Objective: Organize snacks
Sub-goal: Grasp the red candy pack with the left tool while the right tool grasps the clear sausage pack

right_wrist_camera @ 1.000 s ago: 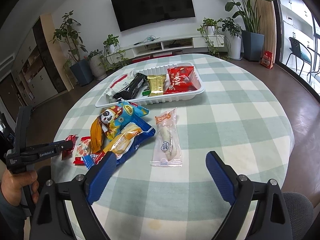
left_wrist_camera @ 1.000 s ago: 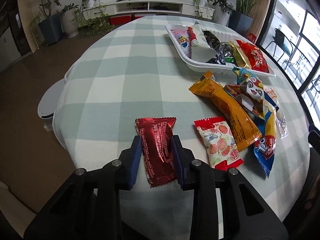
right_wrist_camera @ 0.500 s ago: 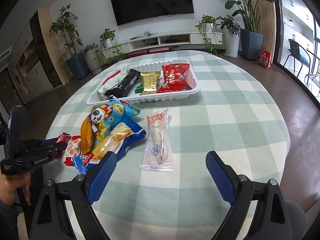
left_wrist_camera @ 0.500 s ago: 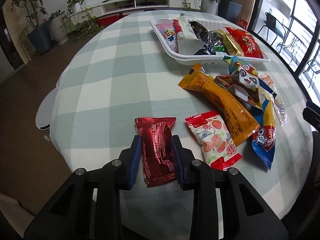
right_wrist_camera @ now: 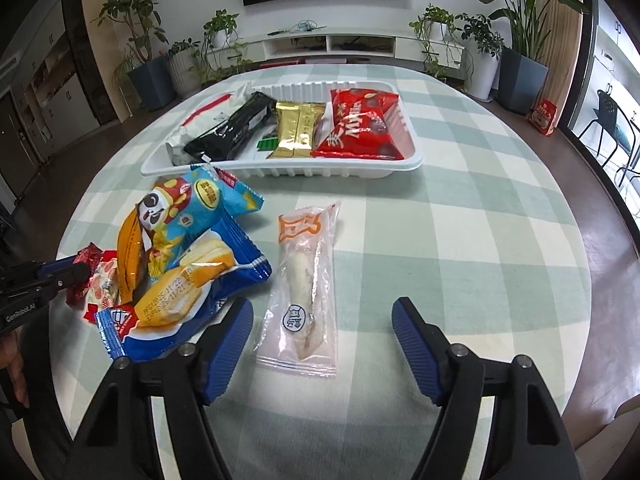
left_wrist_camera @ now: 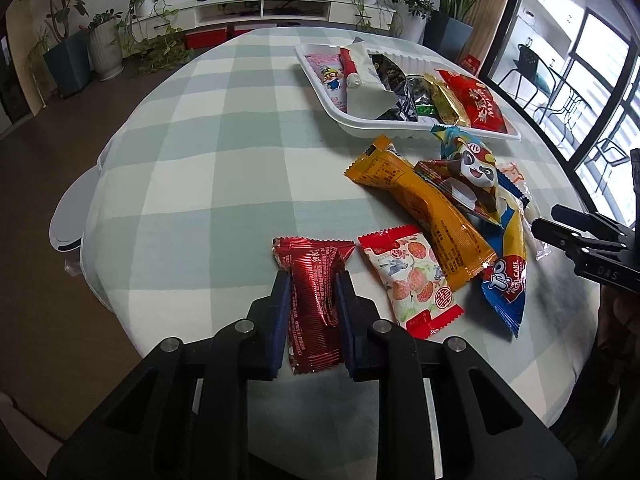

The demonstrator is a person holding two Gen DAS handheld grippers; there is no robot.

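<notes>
My left gripper (left_wrist_camera: 313, 286) is shut on a dark red foil snack packet (left_wrist_camera: 314, 304), held just above the near edge of the checked table. The white tray (left_wrist_camera: 360, 124) with several snacks sits far right; it also shows in the right wrist view (right_wrist_camera: 320, 170). Beside the red packet lie a strawberry-print packet (left_wrist_camera: 412, 280), an orange packet (left_wrist_camera: 424, 212), a panda packet (left_wrist_camera: 472, 176) and a blue cake packet (left_wrist_camera: 508, 280). My right gripper (right_wrist_camera: 322, 320) is open and empty, hovering over a clear-wrapped white snack (right_wrist_camera: 306, 280).
The round table's edge (left_wrist_camera: 100, 280) drops off left of the left gripper. A white stool (left_wrist_camera: 68, 220) stands below it. Potted plants (right_wrist_camera: 152, 68) and a TV shelf line the far wall. The right gripper's body shows in the left wrist view (left_wrist_camera: 588, 248).
The left gripper stays shut on the red packet, which has shifted left away from the strawberry packet. The right gripper has moved forward and left, closer over the clear-wrapped snack.
</notes>
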